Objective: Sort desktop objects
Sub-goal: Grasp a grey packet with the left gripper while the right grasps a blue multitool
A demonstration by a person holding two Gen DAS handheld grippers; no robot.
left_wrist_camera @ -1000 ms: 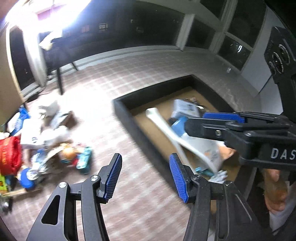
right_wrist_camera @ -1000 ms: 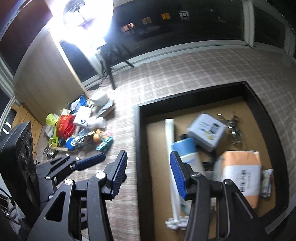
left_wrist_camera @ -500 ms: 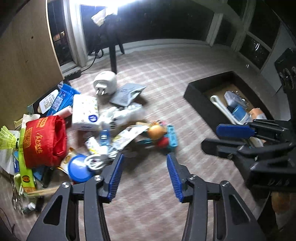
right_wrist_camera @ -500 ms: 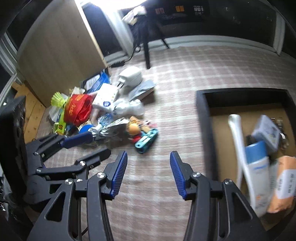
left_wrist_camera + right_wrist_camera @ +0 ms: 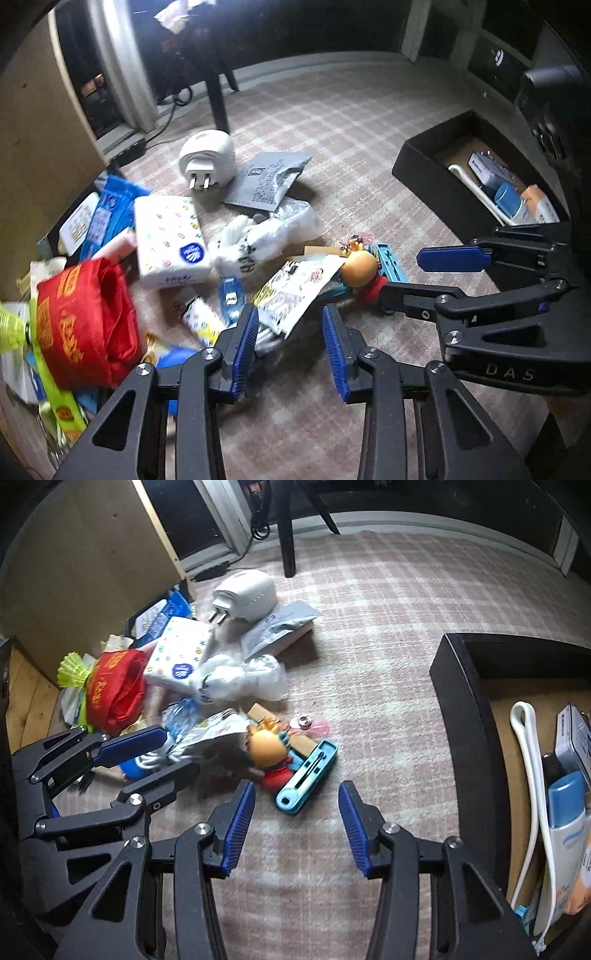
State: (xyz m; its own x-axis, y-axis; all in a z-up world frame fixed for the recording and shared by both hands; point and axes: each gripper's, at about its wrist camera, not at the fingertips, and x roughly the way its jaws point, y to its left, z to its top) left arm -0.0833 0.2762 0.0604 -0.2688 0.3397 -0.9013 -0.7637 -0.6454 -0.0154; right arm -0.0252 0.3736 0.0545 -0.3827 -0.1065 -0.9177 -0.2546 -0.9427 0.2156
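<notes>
Swung away from the black tray (image 5: 458, 716) toward the floor clutter since 1 second back. Left gripper (image 5: 290, 332) closing, nothing pressed between its pads, over a printed packet (image 5: 295, 291). Right gripper (image 5: 295, 812) closing slightly, empty, just short of a teal case (image 5: 306, 779). Doll figure (image 5: 267, 749), orange-headed with red body, against that case. Nearby: tissue pack (image 5: 168, 240), red pouch (image 5: 85, 317), white plug adapter (image 5: 208, 158).
</notes>
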